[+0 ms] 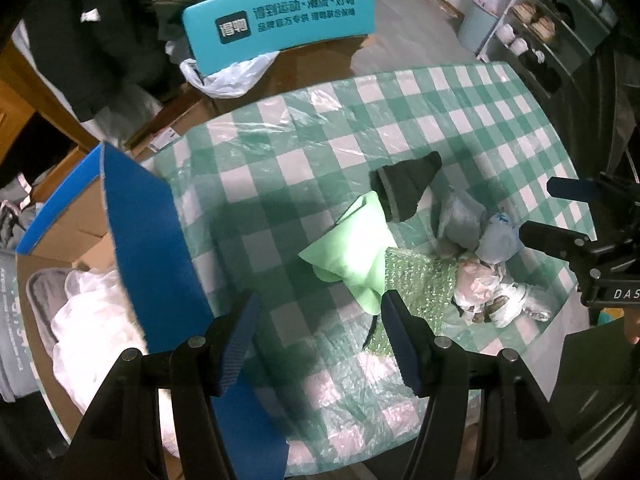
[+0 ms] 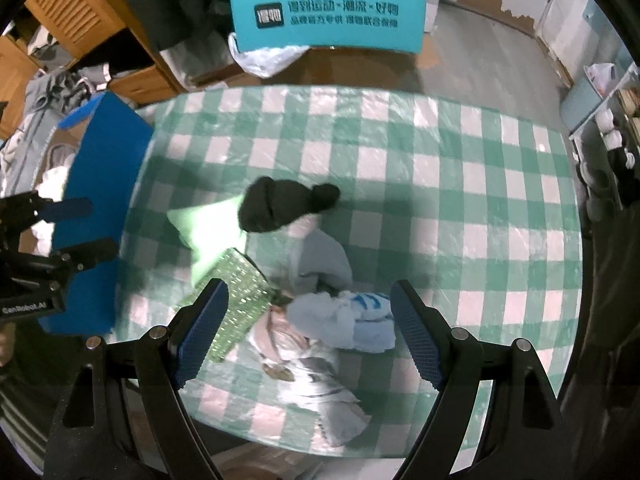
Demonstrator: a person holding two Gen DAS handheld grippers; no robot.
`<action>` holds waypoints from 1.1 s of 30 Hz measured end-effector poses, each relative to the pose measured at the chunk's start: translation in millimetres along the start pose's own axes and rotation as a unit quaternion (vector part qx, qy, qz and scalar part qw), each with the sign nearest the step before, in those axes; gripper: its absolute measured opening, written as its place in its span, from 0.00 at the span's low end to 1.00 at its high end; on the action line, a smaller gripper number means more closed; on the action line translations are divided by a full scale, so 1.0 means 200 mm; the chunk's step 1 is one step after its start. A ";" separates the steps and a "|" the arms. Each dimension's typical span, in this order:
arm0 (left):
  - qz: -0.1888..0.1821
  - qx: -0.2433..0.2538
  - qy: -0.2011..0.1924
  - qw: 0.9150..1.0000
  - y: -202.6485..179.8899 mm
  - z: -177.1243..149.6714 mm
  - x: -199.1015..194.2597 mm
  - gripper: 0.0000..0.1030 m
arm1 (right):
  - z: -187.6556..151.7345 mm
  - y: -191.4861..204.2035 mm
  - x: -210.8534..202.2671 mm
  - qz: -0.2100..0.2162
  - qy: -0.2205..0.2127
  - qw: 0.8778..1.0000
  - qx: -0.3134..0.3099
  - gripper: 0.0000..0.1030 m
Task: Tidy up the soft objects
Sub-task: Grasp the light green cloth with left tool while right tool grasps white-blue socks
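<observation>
On the checked desk (image 2: 460,152), a loose heap of soft things lies near the front edge: a black sock (image 2: 286,206), a pale green cloth (image 2: 208,228), bubble wrap (image 2: 236,300) and a light blue bundle (image 2: 352,322), touching or overlapping. All look light, limp and crushable; pinching a raised fold seems best. Both the right tool (image 2: 310,330) and left tool (image 1: 316,340) hover with jaws apart, holding nothing.
</observation>
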State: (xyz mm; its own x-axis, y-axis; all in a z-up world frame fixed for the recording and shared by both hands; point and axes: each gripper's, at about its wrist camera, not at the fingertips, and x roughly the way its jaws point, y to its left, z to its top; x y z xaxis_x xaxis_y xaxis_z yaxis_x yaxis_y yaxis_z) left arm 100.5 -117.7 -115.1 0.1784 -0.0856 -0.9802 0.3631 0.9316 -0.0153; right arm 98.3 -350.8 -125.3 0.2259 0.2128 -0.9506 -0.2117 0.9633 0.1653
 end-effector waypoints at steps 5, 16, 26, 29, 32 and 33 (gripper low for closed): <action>-0.005 0.014 0.021 1.000 -0.05 0.01 0.09 0.63 | -0.05 -0.05 0.07 -0.004 0.023 1.000 -0.005 0.80; -0.026 0.010 0.033 0.999 -0.09 0.07 0.19 0.63 | -0.11 -0.10 0.18 -0.008 0.043 0.999 -0.021 0.80; -0.032 0.003 0.044 0.999 -0.07 0.11 0.29 0.67 | -0.11 -0.13 0.35 -0.014 0.068 0.997 -0.030 0.74; -0.027 0.009 0.044 0.999 -0.08 0.13 0.32 0.67 | -0.10 -0.16 0.34 -0.007 0.063 0.998 -0.026 0.63; -0.031 0.007 0.047 0.998 -0.09 0.15 0.35 0.67 | -0.09 -0.19 0.32 -0.001 0.063 0.998 -0.023 0.54; -0.032 0.006 0.048 0.998 -0.10 0.15 0.36 0.67 | -0.09 -0.19 0.32 -0.001 0.063 0.998 -0.023 0.50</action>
State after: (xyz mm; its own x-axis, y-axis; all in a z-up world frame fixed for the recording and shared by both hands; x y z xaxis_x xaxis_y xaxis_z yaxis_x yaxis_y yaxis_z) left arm 134.7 -152.6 -179.5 0.0655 -0.1104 -0.9917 0.3829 0.9205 -0.0772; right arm 103.1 -377.8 -197.3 0.1052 0.1849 -0.9771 -0.2557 0.9546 0.1531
